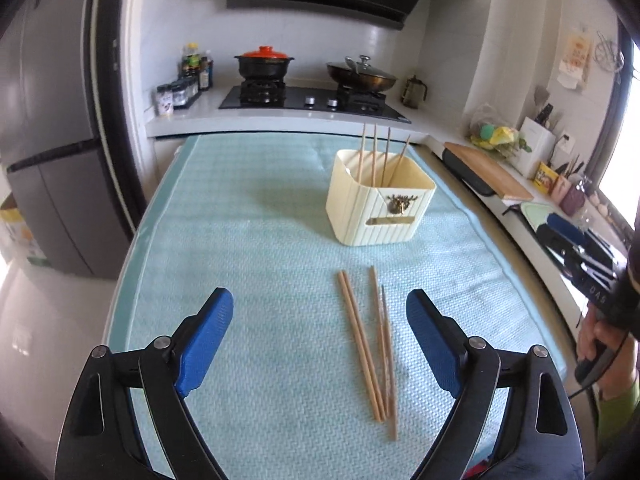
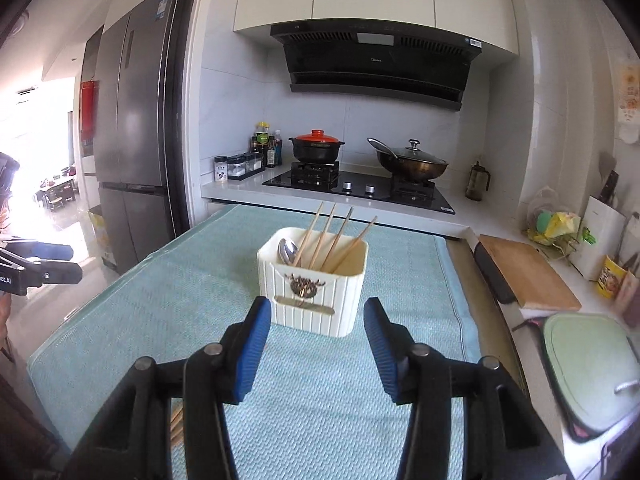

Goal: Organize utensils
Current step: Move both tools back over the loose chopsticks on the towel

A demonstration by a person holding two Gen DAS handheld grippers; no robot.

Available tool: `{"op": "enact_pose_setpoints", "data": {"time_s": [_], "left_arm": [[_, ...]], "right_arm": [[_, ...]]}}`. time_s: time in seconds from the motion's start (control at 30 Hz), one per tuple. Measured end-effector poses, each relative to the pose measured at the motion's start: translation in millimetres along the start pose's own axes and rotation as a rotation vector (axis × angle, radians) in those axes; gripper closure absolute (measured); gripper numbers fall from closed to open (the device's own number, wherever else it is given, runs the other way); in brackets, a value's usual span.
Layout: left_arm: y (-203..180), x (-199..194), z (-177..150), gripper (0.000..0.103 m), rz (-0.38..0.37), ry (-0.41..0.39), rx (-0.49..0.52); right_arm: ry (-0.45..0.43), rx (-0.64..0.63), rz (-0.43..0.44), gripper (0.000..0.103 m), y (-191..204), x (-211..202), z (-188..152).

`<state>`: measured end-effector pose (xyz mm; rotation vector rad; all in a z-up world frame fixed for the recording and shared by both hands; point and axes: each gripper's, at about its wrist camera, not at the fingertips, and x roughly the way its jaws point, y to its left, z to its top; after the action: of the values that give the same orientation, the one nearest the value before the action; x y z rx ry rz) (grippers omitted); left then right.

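A cream ribbed utensil holder (image 1: 380,208) stands on the light blue mat (image 1: 256,240), with several wooden chopsticks upright in it. In the right wrist view the holder (image 2: 316,292) also holds a metal spoon (image 2: 289,251). Several loose wooden chopsticks (image 1: 370,344) lie flat on the mat in front of the holder. My left gripper (image 1: 320,312) is open and empty, above the mat, with the loose chopsticks between its fingers, nearer the right one. My right gripper (image 2: 318,320) is open and empty, just in front of the holder.
A stove with a red-lidded pot (image 1: 264,64) and a wok (image 1: 360,74) stands behind the table. A wooden cutting board (image 2: 528,276) and a green lid (image 2: 592,364) lie on the right counter. A fridge (image 1: 52,128) stands left. Spice jars (image 2: 240,166) sit by the stove.
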<state>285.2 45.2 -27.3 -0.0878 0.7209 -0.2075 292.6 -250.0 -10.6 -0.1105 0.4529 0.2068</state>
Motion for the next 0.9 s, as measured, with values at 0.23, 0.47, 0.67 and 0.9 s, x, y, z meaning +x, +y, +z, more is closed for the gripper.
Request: {"op": "enact_pose_setpoints", "data": {"time_s": [0.23,0.47,0.67,0.9], "left_arm": [[-8,-24,-63,0.013,0.011,-0.067,-0.086],[-26,-42,-94,0.009,0.047,-0.116,-0.057],[-17,-44,-115,0.008,0.052,-0.113,-0.094],[-20,-43,-134,0.008,0.083,-0.102,-0.089]], "right_arm": [[-0.008,0.094,-0.059,0.054,15,-55,-72],[-0.007,0.075,-0.113,0.054,27,-92,-106],[0.009,0.098,-0.123,0.054,29,-99,-124],[0.076,0.13,-0.098,0.054,31,-89,-141]]}}
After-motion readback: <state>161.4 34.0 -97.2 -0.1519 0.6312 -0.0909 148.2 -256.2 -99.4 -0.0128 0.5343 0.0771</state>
